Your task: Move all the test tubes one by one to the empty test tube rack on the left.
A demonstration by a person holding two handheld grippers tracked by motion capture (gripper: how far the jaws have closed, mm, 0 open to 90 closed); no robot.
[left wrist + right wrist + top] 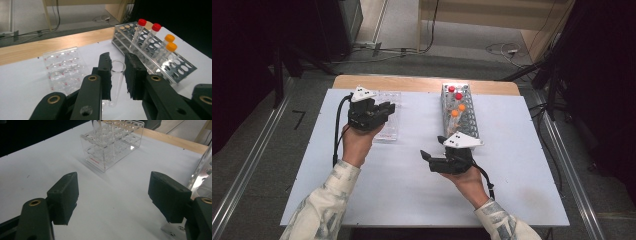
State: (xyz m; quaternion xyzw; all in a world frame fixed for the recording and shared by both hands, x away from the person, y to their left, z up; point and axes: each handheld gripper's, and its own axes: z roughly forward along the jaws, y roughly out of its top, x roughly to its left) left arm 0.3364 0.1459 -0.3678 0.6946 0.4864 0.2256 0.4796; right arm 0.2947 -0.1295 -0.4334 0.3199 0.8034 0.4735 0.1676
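Note:
My left gripper [118,65] is shut on a clear, uncapped test tube [117,80], which stands upright between the pads with its open rim on top. In the high view that gripper [389,107] hovers over a clear plastic rack [388,125] at the table's left. My right gripper [428,161] is open near the table's middle, pointing left, with nothing between its jaws [113,192]. Just behind it lies a metal tube rack [467,122] holding two red-capped tubes [451,89] and two orange-capped tubes [461,107].
The white table top [412,190] has a wooden strip along its far edge. In the right gripper view the clear rack [112,145] stands ahead and the metal rack's edge [202,170] is close on the right. Cables lie on the floor beyond the table.

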